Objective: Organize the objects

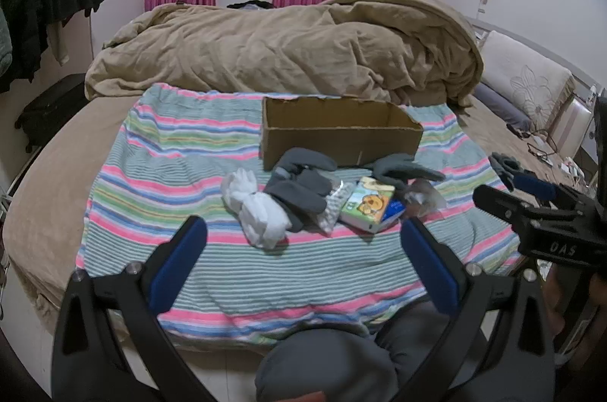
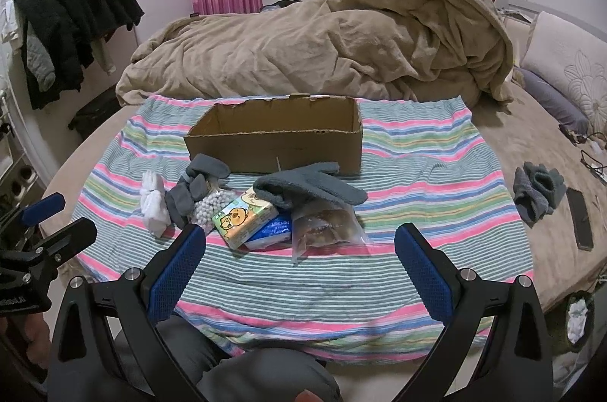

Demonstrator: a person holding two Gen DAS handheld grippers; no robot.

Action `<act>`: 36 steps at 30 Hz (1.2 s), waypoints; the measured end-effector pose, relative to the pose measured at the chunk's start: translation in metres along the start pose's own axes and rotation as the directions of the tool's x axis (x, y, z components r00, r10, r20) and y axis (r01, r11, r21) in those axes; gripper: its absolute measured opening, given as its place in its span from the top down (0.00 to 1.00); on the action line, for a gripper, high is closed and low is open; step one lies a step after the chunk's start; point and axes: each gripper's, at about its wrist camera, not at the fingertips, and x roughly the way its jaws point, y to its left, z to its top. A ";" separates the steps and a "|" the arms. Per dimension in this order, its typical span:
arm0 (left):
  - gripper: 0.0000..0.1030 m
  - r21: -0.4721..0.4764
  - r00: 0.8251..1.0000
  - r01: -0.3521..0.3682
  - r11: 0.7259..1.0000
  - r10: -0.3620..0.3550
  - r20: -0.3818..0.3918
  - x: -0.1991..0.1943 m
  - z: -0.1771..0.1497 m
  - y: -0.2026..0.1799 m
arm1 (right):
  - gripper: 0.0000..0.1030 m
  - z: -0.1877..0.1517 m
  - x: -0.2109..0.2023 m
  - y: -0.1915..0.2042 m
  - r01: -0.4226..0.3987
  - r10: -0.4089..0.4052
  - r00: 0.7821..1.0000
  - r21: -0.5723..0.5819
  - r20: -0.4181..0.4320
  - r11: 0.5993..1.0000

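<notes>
An open, empty cardboard box (image 1: 341,140) (image 2: 277,145) stands on a striped cloth (image 1: 159,212) (image 2: 341,273) on the bed. In front of it lies a pile: a white sock bundle (image 1: 258,212) (image 2: 154,206), grey socks (image 1: 299,185) (image 2: 189,193), a grey glove (image 1: 402,168) (image 2: 311,187), a bag of white beads (image 1: 334,208) (image 2: 208,208), a cartoon tissue pack (image 1: 368,206) (image 2: 244,218), a blue pack (image 2: 271,229) and a clear bag of brown food (image 2: 322,225). My left gripper (image 1: 303,242) and right gripper (image 2: 299,242) are both open and empty, held near the cloth's front edge.
A rumpled tan duvet (image 1: 284,49) (image 2: 322,52) lies behind the box. Another grey sock bundle (image 2: 537,191) and a dark phone (image 2: 578,218) lie on the bed at the right. Dark clothes (image 2: 76,22) hang at the left. Pillows (image 2: 569,79) are at the far right.
</notes>
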 end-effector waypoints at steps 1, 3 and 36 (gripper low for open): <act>0.00 0.001 1.000 0.000 1.000 0.000 0.000 0.000 0.000 0.000 | 0.02 -0.001 -0.001 0.001 -0.002 0.002 1.000 0.000 0.001 1.000; 0.00 0.001 1.000 -0.001 1.000 0.001 0.000 0.000 -0.001 -0.001 | 0.02 -0.001 -0.004 0.001 -0.001 0.001 1.000 -0.001 0.003 1.000; 0.00 0.009 1.000 -0.001 1.000 0.001 0.012 -0.010 -0.004 -0.003 | 0.02 -0.005 -0.011 0.003 -0.008 0.008 1.000 -0.002 0.001 1.000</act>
